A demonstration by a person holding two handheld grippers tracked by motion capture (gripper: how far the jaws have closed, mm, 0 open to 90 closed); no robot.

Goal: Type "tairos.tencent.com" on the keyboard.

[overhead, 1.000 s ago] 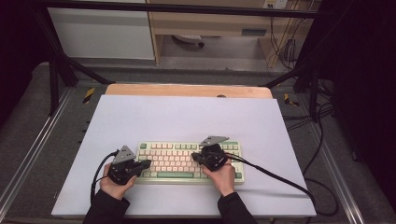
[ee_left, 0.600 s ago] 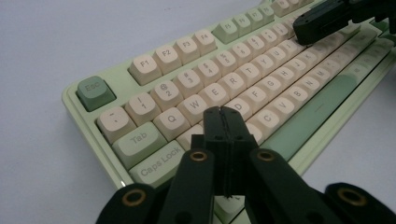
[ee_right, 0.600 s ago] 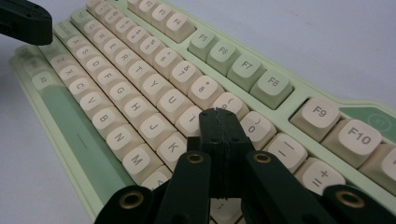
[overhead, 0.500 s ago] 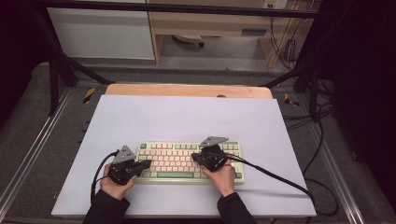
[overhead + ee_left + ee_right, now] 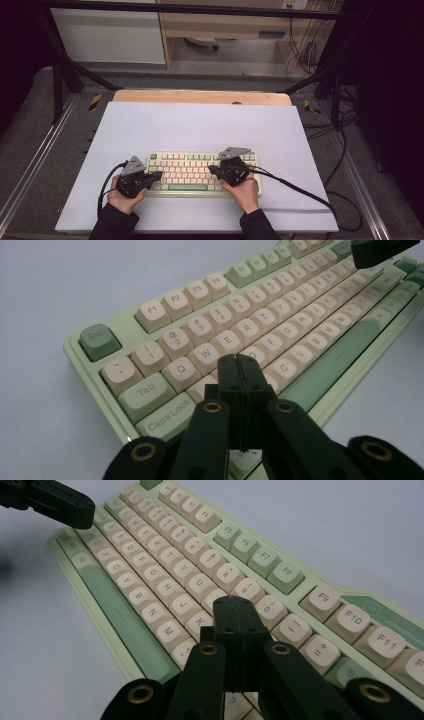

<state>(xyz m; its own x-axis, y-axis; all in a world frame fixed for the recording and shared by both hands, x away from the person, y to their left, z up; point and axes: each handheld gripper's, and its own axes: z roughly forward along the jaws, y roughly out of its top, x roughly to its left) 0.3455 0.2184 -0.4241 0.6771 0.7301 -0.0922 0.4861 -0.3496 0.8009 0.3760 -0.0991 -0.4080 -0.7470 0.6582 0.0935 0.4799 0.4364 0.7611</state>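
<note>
A pale green keyboard (image 5: 200, 172) with cream and green keys lies on the white table near its front edge. My left gripper (image 5: 158, 176) hovers over the keyboard's left end, jaws shut with nothing between them. In the left gripper view its tip (image 5: 239, 365) sits over the keys beside Caps Lock on the keyboard (image 5: 260, 325). My right gripper (image 5: 212, 170) is over the right half, also shut and empty. Its tip (image 5: 235, 605) hangs above the K and L keys of the keyboard (image 5: 165, 565). The left gripper's tip (image 5: 75, 507) shows far off in the right gripper view.
The white table top (image 5: 200, 125) stretches bare behind the keyboard to a wooden strip (image 5: 200, 96) at the far edge. Black cables (image 5: 300, 187) trail off the right side. Metal frame rails (image 5: 60, 75) stand around the table.
</note>
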